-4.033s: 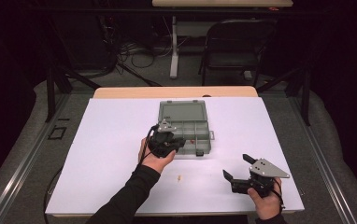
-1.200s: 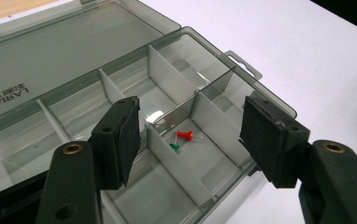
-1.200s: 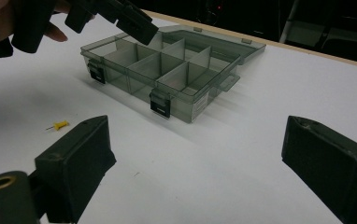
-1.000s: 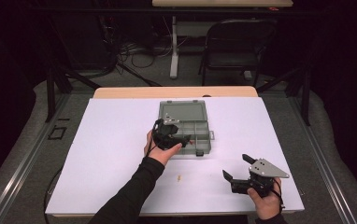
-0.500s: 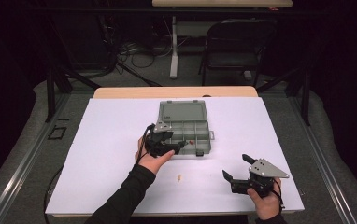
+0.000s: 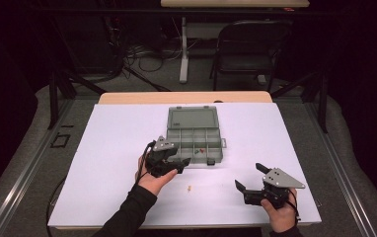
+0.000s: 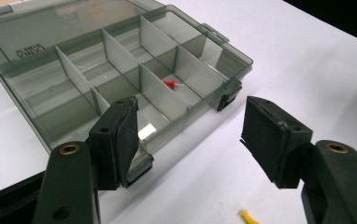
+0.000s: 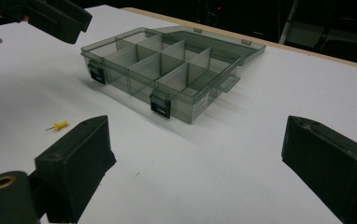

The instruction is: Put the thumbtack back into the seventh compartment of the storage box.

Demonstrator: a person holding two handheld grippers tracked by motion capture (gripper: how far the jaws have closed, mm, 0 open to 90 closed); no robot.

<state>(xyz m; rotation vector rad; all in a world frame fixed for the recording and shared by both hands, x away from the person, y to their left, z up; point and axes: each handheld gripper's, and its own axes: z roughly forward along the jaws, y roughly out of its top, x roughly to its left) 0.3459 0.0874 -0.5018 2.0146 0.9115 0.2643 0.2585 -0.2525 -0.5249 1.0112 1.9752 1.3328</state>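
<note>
While the left gripper [image 6: 179,164] hangs with jaws apart and empty, drop over the yellow pin [image 6: 190,187] near the table's near edge, beside the organiser box [image 6: 194,138].

The left gripper [image 6: 175,162], which four seconds ago and again a second ago hung over the near left part of the open compartment box [image 6: 195,134], has drawn back toward the person and to the left, so that it now stands at the box's near left corner, just outside its front wall. With it the left hand [image 6: 156,178] has come nearer to the yellow push pin [image 6: 190,187] on the white table [image 6: 102,163]
</note>
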